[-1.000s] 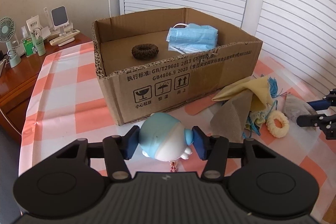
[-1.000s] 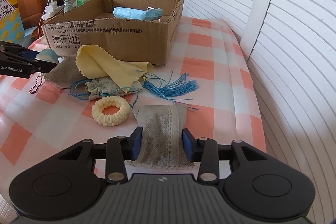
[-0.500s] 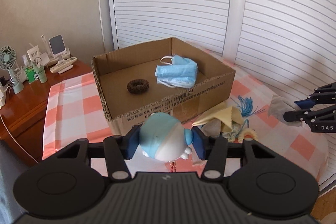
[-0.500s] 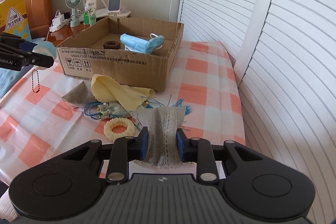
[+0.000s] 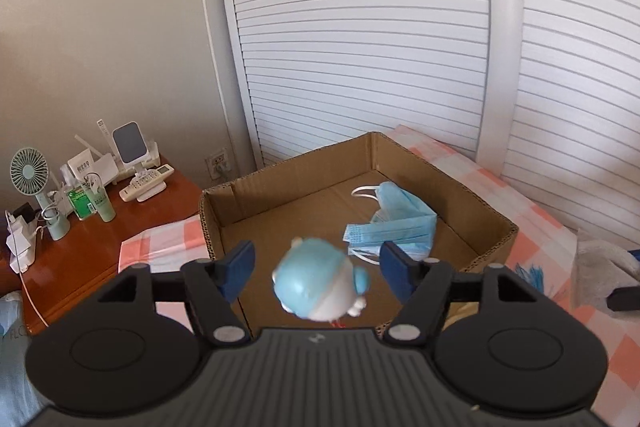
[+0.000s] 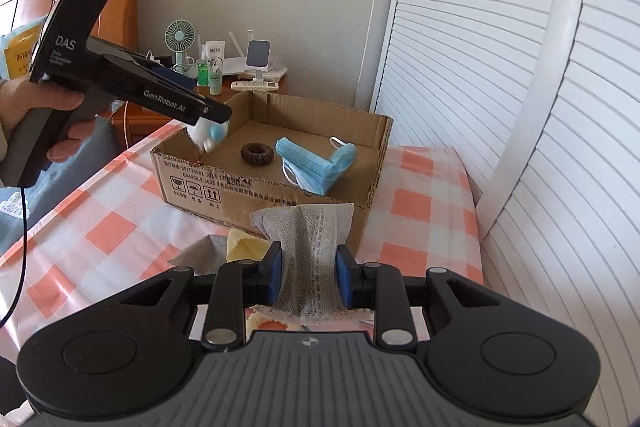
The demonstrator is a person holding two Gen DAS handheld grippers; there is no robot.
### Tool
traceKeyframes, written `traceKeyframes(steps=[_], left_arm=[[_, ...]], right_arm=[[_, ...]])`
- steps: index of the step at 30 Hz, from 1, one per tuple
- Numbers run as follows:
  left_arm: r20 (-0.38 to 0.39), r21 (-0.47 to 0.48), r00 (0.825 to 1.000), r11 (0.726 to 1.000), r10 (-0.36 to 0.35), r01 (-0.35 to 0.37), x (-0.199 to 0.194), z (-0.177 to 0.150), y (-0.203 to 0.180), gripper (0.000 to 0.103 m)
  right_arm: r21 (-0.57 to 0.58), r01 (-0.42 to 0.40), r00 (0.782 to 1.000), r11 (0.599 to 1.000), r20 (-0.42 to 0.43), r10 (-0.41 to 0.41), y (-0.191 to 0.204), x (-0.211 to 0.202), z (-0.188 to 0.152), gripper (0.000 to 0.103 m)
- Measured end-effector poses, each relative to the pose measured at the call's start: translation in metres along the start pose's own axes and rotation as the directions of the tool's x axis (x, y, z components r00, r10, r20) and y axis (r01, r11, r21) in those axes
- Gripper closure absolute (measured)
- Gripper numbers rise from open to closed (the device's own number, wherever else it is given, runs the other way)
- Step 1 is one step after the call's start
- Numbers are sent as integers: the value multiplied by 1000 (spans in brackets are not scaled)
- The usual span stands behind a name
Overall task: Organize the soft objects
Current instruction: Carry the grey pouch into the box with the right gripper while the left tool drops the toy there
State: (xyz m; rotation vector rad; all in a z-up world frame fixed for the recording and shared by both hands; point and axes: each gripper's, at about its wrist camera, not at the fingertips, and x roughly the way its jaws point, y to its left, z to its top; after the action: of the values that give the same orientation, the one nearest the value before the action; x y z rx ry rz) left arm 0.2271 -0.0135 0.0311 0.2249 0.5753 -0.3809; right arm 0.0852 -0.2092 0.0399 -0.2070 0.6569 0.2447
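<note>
My left gripper (image 5: 318,265) is open above the near-left corner of the cardboard box (image 5: 492,213). The blue-and-white plush toy (image 5: 318,285) is loose between its pads, blurred, dropping toward the box; it also shows in the right wrist view (image 6: 210,135) under the left gripper (image 6: 212,115). The box (image 6: 272,189) holds blue face masks (image 5: 394,227) (image 6: 318,169) and a brown scrunchie (image 6: 258,155). My right gripper (image 6: 309,277) is shut on a grey lace-trimmed cloth (image 6: 314,251), lifted in front of the box; the cloth shows at the right edge of the left wrist view (image 5: 598,269).
The checked tablecloth (image 6: 100,227) carries a yellow cloth (image 6: 244,247) and a grey cloth (image 6: 200,257) below my right gripper. A wooden nightstand (image 5: 100,235) with a fan (image 5: 30,179), bottles and remotes stands left of the box. Slatted shutters (image 5: 360,47) stand behind.
Both grippers rose. The left gripper moved over the box and opened, letting go of the plush toy. The right gripper lifted the grey cloth toward the box.
</note>
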Motion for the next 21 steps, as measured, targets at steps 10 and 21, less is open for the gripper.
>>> traceKeyframes(steps=[10,21], left_arm=[[-37,-177,994,980,-100,92,-38,-32,21,26],[-52,-346,996,937,-72,50,-87,-82,46,26]], right_arm=[[17,-38,999,999,18,38,8,21,32,72],[16,-63,998,998,18,63,27,70,80,72]])
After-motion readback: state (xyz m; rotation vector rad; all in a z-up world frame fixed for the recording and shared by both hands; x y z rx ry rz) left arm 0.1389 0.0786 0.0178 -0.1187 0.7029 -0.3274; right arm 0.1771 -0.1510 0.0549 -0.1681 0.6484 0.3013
